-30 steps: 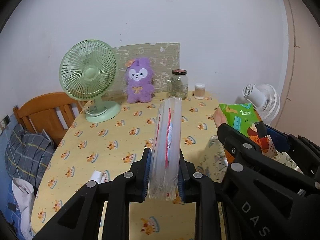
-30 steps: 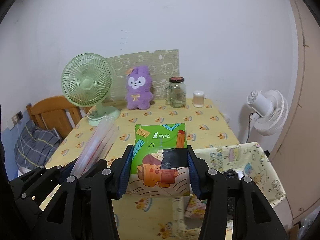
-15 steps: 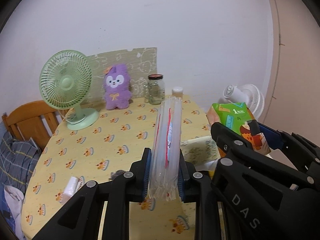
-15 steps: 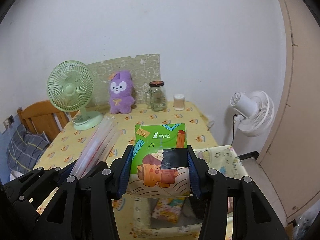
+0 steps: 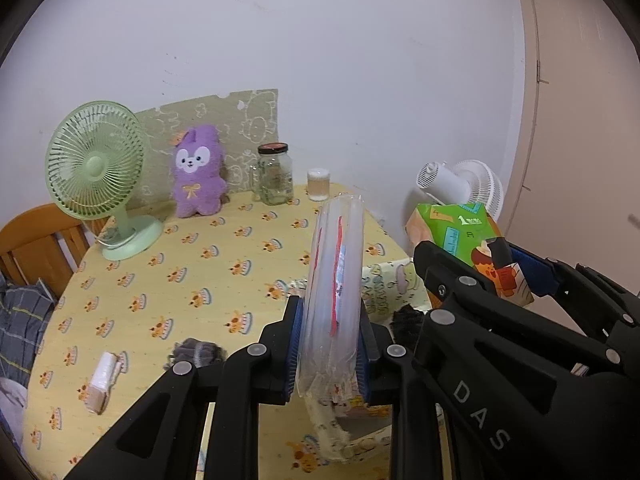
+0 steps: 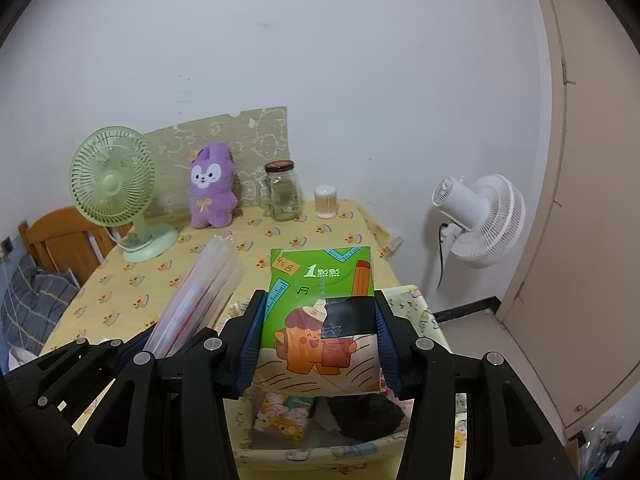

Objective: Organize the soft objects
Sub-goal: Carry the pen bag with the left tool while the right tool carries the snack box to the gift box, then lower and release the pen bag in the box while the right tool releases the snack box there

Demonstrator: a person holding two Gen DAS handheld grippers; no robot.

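Observation:
My left gripper (image 5: 328,344) is shut on a clear plastic pack with red print (image 5: 334,280), held upright above the table's right edge. My right gripper (image 6: 318,344) is shut on a green tissue pack (image 6: 320,320), held over a patterned fabric storage box (image 6: 428,316). The box holds a small printed pack (image 6: 280,420) and a dark cloth (image 6: 366,412). In the left wrist view the green pack (image 5: 464,240) and the box (image 5: 380,284) show to the right. A grey sock (image 5: 196,354) and a small white tissue pack (image 5: 102,376) lie on the table.
A yellow tablecloth (image 5: 180,280) covers the table. At the back stand a green fan (image 5: 100,176), a purple plush (image 5: 198,172), a glass jar (image 5: 274,174) and a swab cup (image 5: 318,184). A white fan (image 6: 480,220) stands right, a wooden chair (image 5: 36,248) left.
Both grippers, still holding their packs, have pulled back and shifted right, so they now hang over the storage box beside the table. The grey sock came into the left view.

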